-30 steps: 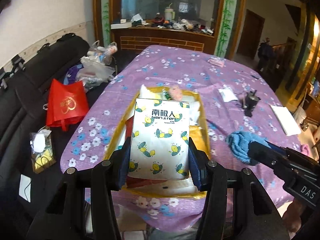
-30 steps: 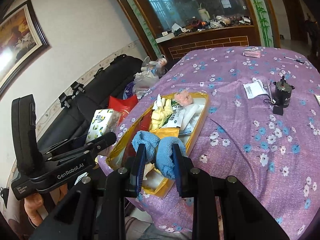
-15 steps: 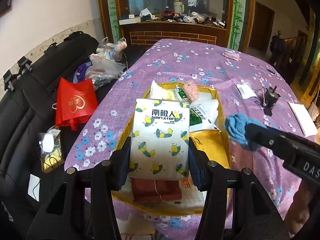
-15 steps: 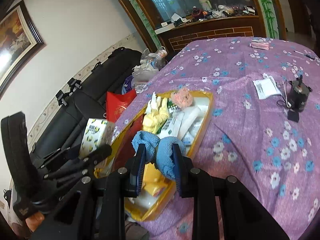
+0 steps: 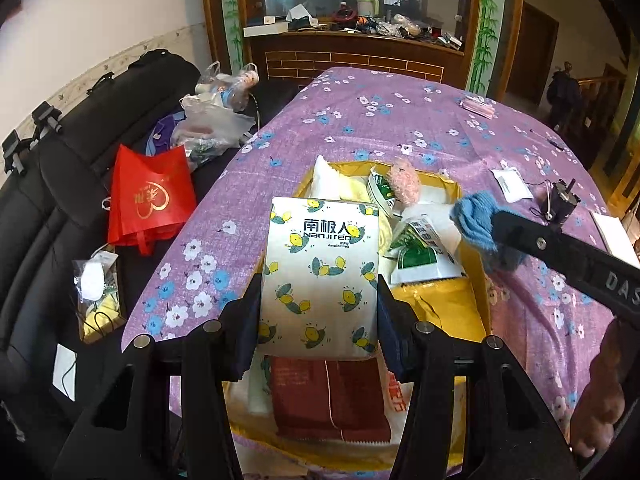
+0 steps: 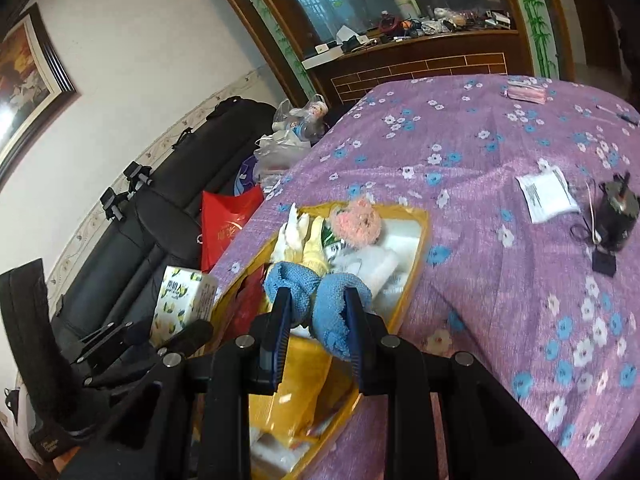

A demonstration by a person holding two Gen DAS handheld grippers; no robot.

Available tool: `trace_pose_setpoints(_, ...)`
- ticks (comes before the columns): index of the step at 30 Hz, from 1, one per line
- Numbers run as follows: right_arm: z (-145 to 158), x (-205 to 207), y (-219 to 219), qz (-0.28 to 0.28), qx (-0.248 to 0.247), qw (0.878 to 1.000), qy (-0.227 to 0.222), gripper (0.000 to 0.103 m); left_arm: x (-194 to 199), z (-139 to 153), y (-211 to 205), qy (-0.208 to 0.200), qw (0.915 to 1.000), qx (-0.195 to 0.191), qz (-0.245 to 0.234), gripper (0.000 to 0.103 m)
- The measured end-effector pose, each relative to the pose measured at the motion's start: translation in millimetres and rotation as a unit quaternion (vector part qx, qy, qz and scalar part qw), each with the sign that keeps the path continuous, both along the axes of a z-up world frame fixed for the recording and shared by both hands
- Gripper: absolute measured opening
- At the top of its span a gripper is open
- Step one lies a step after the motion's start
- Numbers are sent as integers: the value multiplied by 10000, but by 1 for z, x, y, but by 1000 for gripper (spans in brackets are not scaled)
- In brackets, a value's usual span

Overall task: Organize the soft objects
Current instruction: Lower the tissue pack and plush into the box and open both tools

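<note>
Fingers of the left gripper [image 5: 318,312] squeeze a boxy paper tissue pack [image 5: 320,280], while the right gripper [image 6: 318,320] pinches a fuzzy blue cloth [image 6: 320,296].

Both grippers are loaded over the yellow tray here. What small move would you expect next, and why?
Probably the left gripper lowers the tissue pack into the yellow tray. It is clamped on the pack above the tray's near end, over a dark red packet. The right gripper, clamped on the blue cloth, is held off to the tray's right side.
</note>
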State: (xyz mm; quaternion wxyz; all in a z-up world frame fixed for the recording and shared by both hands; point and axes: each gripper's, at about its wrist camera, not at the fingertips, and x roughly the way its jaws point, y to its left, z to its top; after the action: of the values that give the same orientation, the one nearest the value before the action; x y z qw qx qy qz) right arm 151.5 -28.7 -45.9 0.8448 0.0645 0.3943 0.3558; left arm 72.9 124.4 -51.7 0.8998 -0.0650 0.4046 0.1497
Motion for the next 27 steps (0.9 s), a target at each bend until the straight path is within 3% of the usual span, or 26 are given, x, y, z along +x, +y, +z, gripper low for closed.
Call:
trace_pose_setpoints(11, -12, 29, 32, 70, -224, 9997, -38, 25, 23, -14, 1, 234, 9996, 144, -52, 51)
trace_pose_setpoints(22, -23, 47, 34, 2, -199, 9997, 111, 28, 34, -20, -3, 343, 9991, 251, -64, 53)
trace_pose_setpoints(25, -24, 48, 34, 3, -152, 9998, 149, 31, 34, -19, -1, 285, 9995, 112, -43, 53)
trace_pose_setpoints(27, -24, 48, 31, -35, -28, 9999, 146, 35, 30, -17, 5, 104, 9996, -249, -95, 54)
